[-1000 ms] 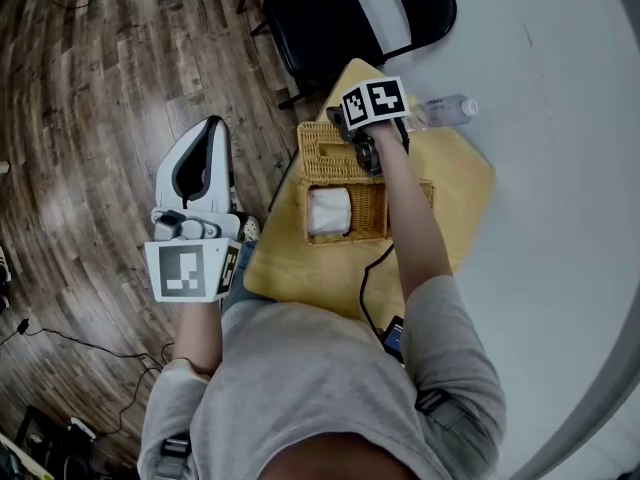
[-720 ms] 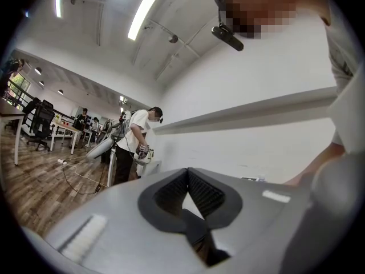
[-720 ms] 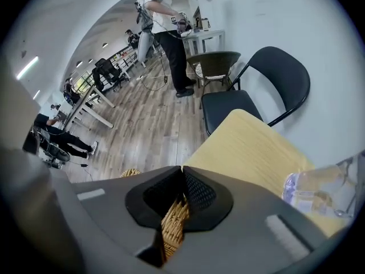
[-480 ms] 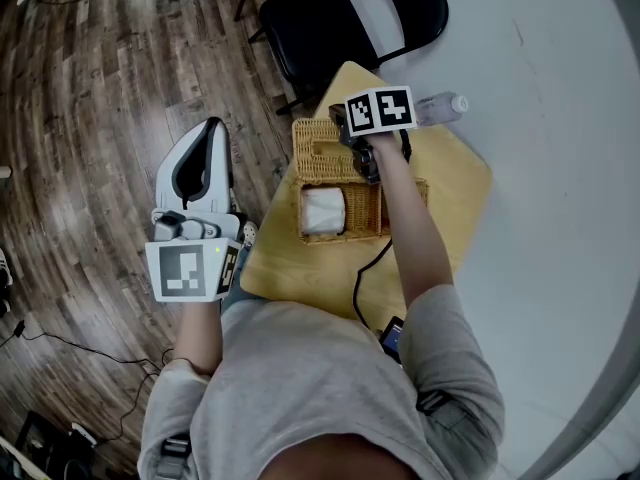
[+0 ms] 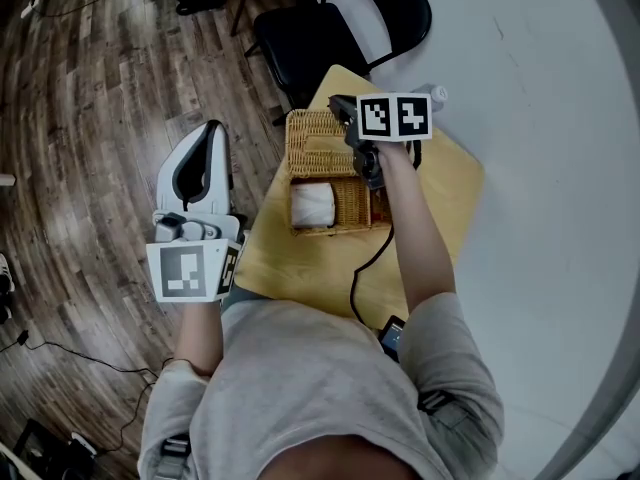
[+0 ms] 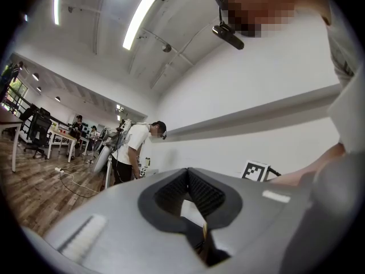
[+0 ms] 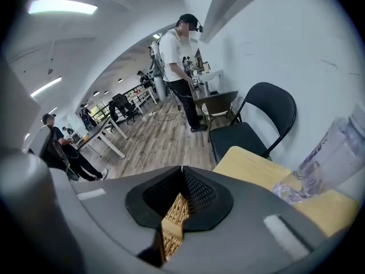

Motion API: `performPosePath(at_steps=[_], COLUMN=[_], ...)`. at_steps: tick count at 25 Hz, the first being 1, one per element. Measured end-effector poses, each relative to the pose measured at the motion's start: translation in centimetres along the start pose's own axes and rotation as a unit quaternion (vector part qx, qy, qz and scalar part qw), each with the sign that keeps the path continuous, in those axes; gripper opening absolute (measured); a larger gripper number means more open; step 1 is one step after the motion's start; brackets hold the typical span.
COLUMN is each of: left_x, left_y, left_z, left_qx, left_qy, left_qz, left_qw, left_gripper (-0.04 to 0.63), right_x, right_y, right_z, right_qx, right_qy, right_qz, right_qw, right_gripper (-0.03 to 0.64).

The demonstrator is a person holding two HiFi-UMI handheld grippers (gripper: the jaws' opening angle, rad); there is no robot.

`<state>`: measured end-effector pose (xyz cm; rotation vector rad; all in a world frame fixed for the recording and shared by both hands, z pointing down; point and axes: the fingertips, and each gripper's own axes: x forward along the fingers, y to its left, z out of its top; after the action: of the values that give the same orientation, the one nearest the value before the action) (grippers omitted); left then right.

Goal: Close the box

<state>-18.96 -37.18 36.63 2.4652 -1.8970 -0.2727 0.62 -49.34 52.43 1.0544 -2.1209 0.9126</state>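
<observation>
Right gripper [image 7: 181,174] clamped on wicker lid [image 5: 313,140] edge; lid open at box's [image 5: 350,206] 12 o'clock. Box on bench [image 5: 300,268], white roll [image 5: 312,204] inside, 9 o'clock end. Left gripper [image 6: 187,173] together, empty, over floor [image 5: 90,118].

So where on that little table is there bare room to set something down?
Bare table between the wicker box and the person's torso, though a cable crosses it; also right of the forearm, toward the wall. The far corner is crowded: lid, right claw shut on it, bottle.
</observation>
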Motion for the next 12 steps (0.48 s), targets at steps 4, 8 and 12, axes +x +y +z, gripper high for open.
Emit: performPosePath(at_steps=[4, 8, 12], left_x=[-1.1, -2.4, -3.9], left_y=[-0.9, -1.9, -2.9], left_z=[1.2, 2.4, 3.4], left_qx=[0.008, 0.015, 0.019], left_qy=[-0.01, -0.022, -0.031], left_qz=[0.004, 0.008, 0.013], left_qw=[0.9999, 0.9996, 0.9993], left_gripper=[0.058, 0.058, 0.058], right_x=[-2.4, -5.0, -7.4], right_y=[1.5, 3.0, 4.2], right_z=[0.3, 0.2, -0.6], right_qx=[-0.007, -0.021, -0.027], right_qy=[-0.027, -0.049, -0.068], right_qz=[0.015, 0.027, 0.037], right_qw=[1.0, 0.998, 0.997], right_gripper=[0.014, 0.014, 0.014])
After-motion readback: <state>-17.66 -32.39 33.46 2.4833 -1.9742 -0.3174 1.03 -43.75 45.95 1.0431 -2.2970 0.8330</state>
